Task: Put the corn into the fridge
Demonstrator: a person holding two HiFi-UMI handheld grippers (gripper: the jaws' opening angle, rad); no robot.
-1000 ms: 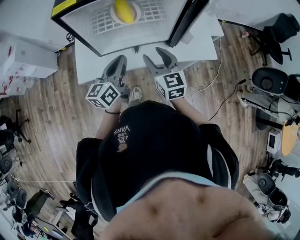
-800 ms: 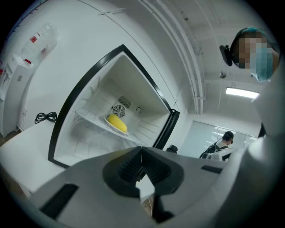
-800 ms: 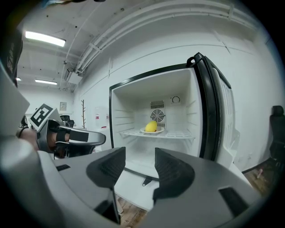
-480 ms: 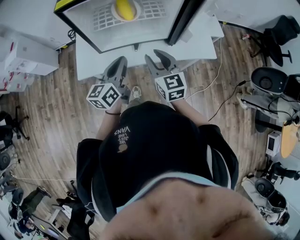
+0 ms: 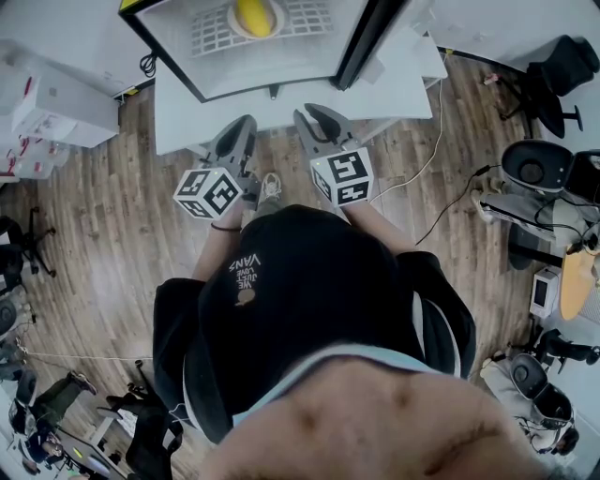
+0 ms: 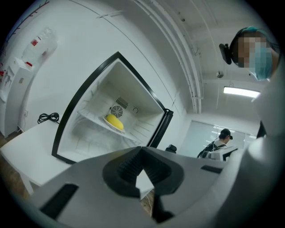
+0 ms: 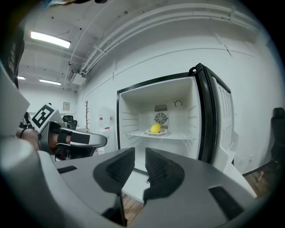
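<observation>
The yellow corn [image 5: 253, 16] lies on a white plate [image 7: 156, 132] on the wire shelf of the open fridge [image 5: 281, 66]; I also see the corn [image 6: 115, 122] and corn [image 7: 155, 128] in both gripper views. Both grippers are held level in front of the fridge, well short of the corn. My left gripper [image 5: 239, 127] is shut with nothing in it, its pads meeting at the tips [image 6: 141, 150]. The jaws of my right gripper [image 5: 321, 117] are closing, with a narrow gap [image 7: 139, 156] left and nothing between them.
The fridge stands on a low white table [image 5: 281, 108], and its black-edged door [image 7: 218, 120] hangs open at the right. A cable [image 5: 431, 150] trails over the wooden floor. Office chairs [image 5: 553, 66] and gear stand at the right, white boxes [image 5: 56, 112] at the left.
The right gripper's jaws have come much closer together. Both grippers have drawn back a little from the fridge. The corn stays on its plate.
</observation>
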